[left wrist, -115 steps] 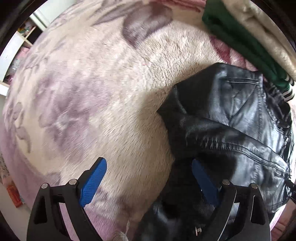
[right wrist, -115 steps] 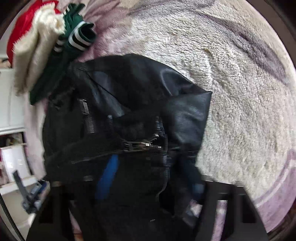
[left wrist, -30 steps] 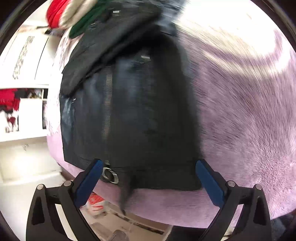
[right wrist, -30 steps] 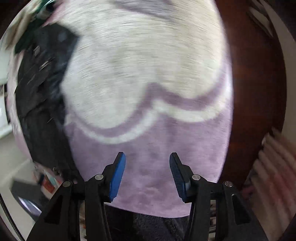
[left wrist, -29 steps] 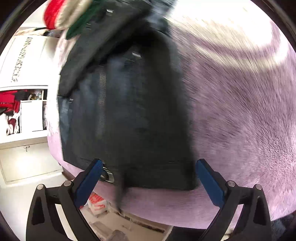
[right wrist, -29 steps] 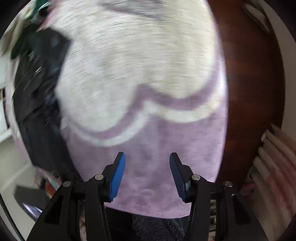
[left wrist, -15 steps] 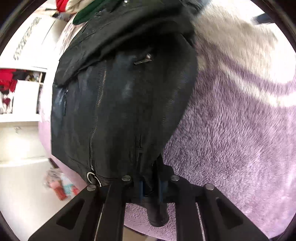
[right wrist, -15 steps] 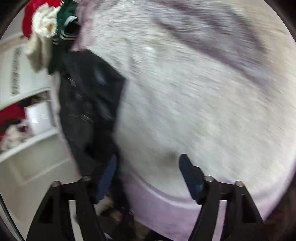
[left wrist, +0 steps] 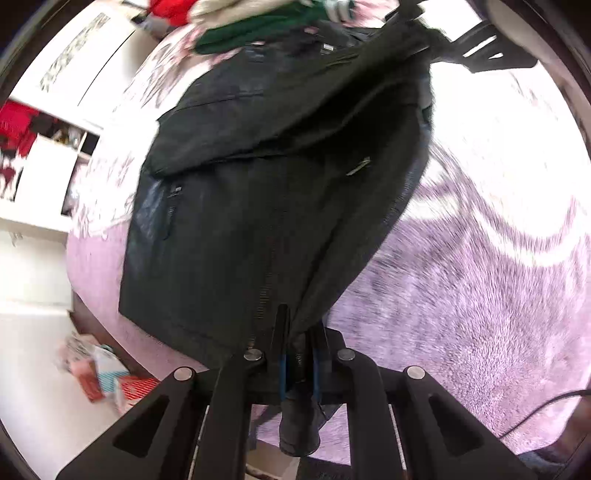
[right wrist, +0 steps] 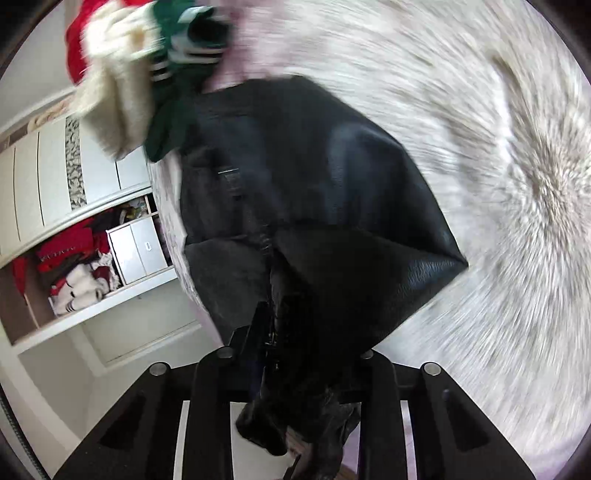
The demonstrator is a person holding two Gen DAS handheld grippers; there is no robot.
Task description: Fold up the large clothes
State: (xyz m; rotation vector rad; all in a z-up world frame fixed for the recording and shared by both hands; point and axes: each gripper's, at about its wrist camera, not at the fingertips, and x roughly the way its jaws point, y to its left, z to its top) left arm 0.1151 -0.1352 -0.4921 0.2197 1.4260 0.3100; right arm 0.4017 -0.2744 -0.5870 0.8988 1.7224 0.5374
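Note:
A black leather jacket (left wrist: 258, 192) lies on a fluffy purple and cream blanket (left wrist: 480, 295), lifted along one side. My left gripper (left wrist: 297, 354) is shut on the jacket's hem near the zipper, with fabric bunched between the blue pads. My right gripper (right wrist: 295, 332) is shut on another part of the same jacket (right wrist: 332, 206), and its pads are hidden by the dark fabric. The right gripper's black frame (left wrist: 480, 48) shows at the far end of the jacket in the left wrist view.
A pile of green, cream and red clothes (right wrist: 140, 62) lies beyond the jacket, also in the left wrist view (left wrist: 258, 22). White shelves with red items (right wrist: 74, 258) stand to the left. Boxes (left wrist: 107, 373) lie on the floor below the bed edge.
Both grippers were open a second ago. The left one closed on the hem half a second ago; the right one has now closed on the jacket too, and the side is lifting.

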